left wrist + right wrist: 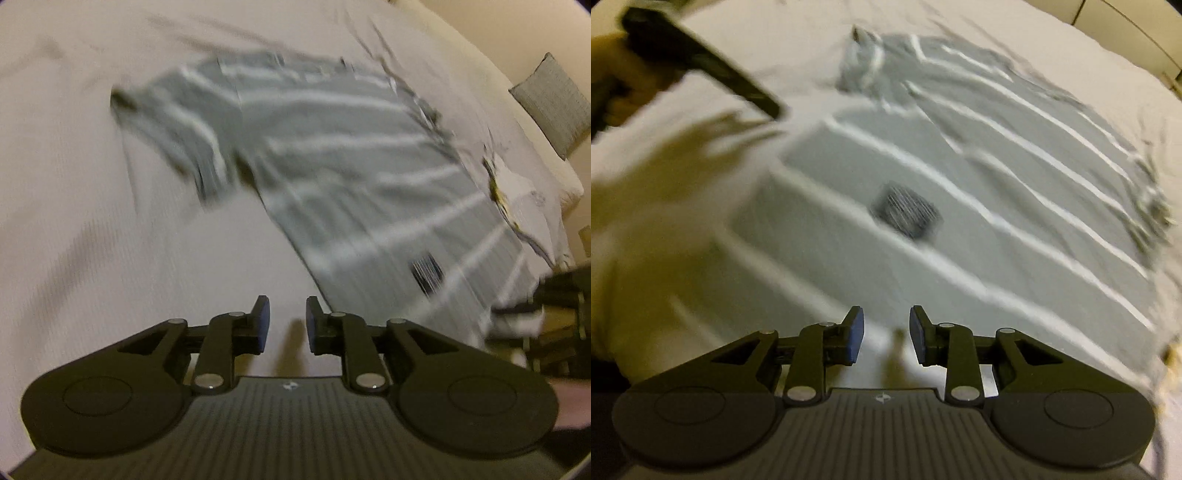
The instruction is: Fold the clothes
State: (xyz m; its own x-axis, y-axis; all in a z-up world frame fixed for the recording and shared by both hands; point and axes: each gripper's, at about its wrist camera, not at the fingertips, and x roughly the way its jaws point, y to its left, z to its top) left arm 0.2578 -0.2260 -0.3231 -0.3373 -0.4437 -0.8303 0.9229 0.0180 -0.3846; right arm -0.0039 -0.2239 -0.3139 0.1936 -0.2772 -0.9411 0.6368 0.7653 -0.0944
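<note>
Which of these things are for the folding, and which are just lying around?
For the job:
- striped shirt, spread flat
- left tool, open
- right tool, open

Lying about:
- grey cushion
- white patterned cloth beside the shirt
- bed underneath

Grey striped T-shirt spread on the bed

The grey T-shirt (343, 173) with thin white stripes lies mostly flat on the pale bed cover, one short sleeve (177, 129) stretched out to the side and rumpled. A small dark rectangular patch (905, 214) sits on the body near the hem. Its far edge is creased; motion blur hides finer detail.
</note>
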